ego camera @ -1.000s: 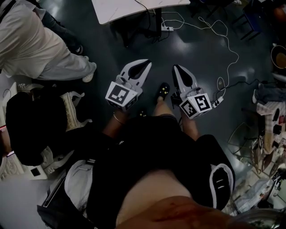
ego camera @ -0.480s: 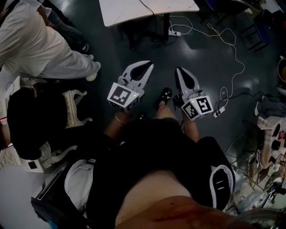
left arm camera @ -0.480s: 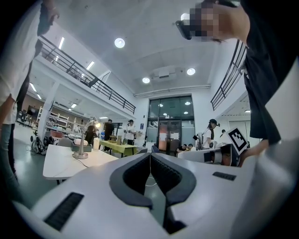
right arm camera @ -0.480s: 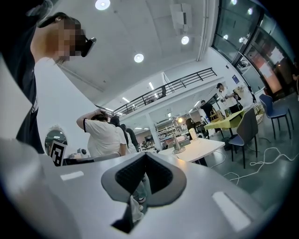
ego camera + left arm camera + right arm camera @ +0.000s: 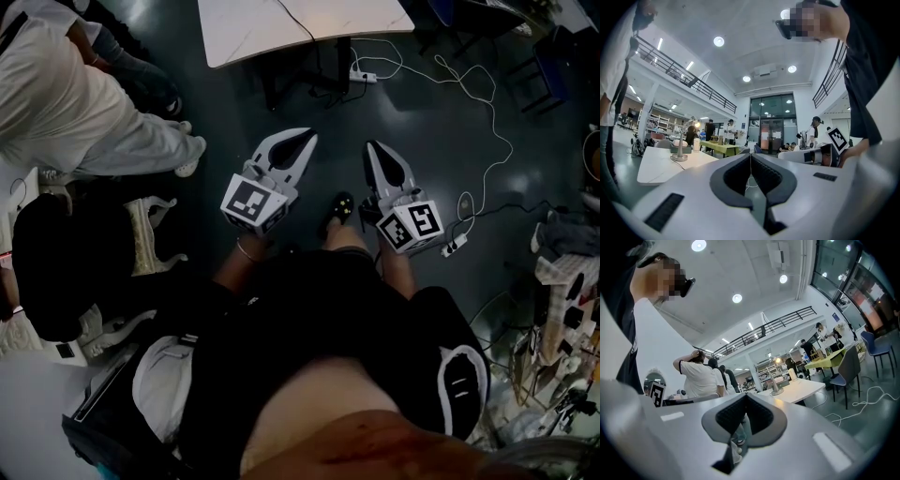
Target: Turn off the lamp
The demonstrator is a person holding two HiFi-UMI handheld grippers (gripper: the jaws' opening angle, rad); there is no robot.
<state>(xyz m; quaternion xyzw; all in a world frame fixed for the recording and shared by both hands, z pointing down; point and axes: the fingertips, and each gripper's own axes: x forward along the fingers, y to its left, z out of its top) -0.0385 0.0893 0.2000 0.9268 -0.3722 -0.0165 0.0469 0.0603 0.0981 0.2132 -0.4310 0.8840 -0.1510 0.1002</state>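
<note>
A desk lamp (image 5: 680, 153) stands on a white table (image 5: 656, 166), its lit head a bright spot, well ahead of me in the left gripper view. The right gripper view shows the same lamp (image 5: 776, 383) on that table (image 5: 799, 389). In the head view only the table's near end (image 5: 300, 23) shows at the top. My left gripper (image 5: 306, 141) and right gripper (image 5: 371, 148) are held side by side above the dark floor, pointing toward the table. Both are shut with nothing between the jaws, as the left gripper (image 5: 750, 155) and right gripper (image 5: 746, 394) also appear in their own views.
A person in a white shirt (image 5: 66, 103) stands at the left. A power strip (image 5: 362, 75) and a white cable (image 5: 489, 122) lie on the floor by the table. A black bag (image 5: 56, 272) sits at left, clutter (image 5: 562, 281) at right. A chair (image 5: 846, 369) stands beside the table.
The floor and table have slid down in the head view, so more of the white table shows at the top. Both grippers keep the same pose and stay shut.
</note>
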